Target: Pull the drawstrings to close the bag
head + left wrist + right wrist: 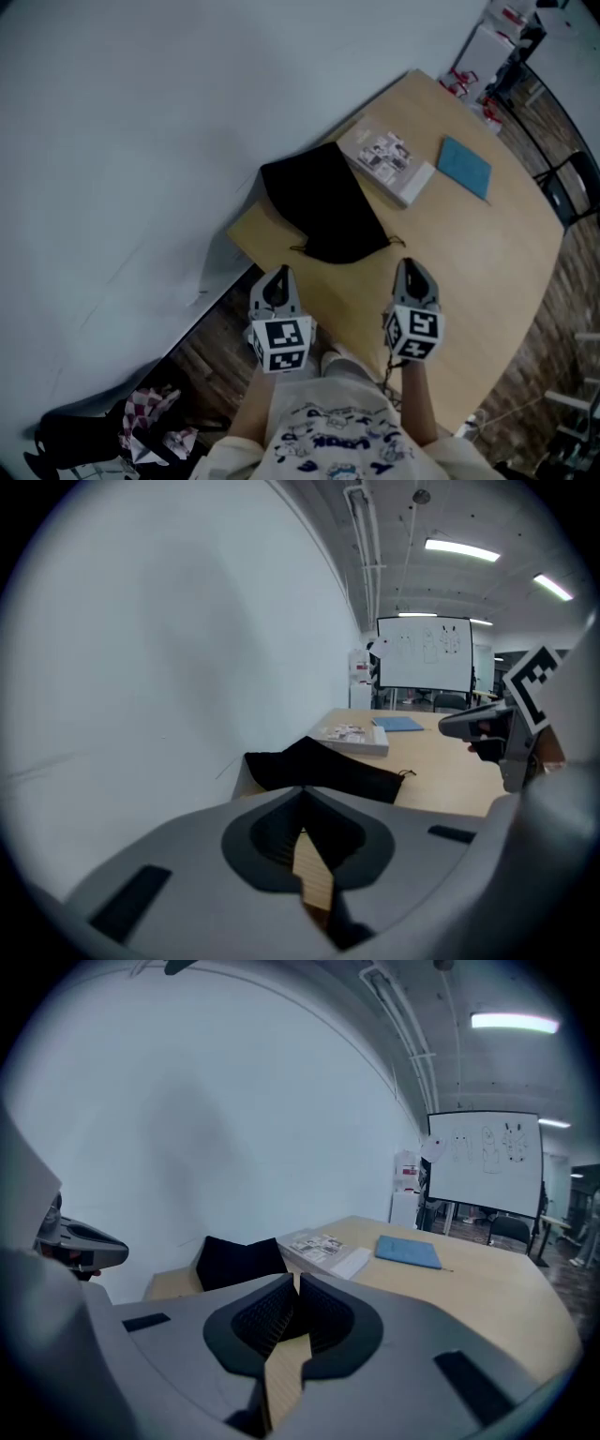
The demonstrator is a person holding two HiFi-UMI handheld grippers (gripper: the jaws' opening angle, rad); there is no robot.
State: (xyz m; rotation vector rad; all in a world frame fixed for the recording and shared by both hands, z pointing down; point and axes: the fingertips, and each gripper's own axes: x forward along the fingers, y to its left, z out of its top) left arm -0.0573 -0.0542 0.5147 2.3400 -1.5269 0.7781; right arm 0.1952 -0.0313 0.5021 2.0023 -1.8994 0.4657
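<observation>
Black bag [323, 202] lies just beyond the left tool [279, 272] and right tool [410, 264], both closed, seemingly on nothing.

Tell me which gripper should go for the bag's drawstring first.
Right, probably. The right gripper sits just short of the drawstring end sticking out of the black bag; the left gripper sits at the table edge, farther away.
</observation>
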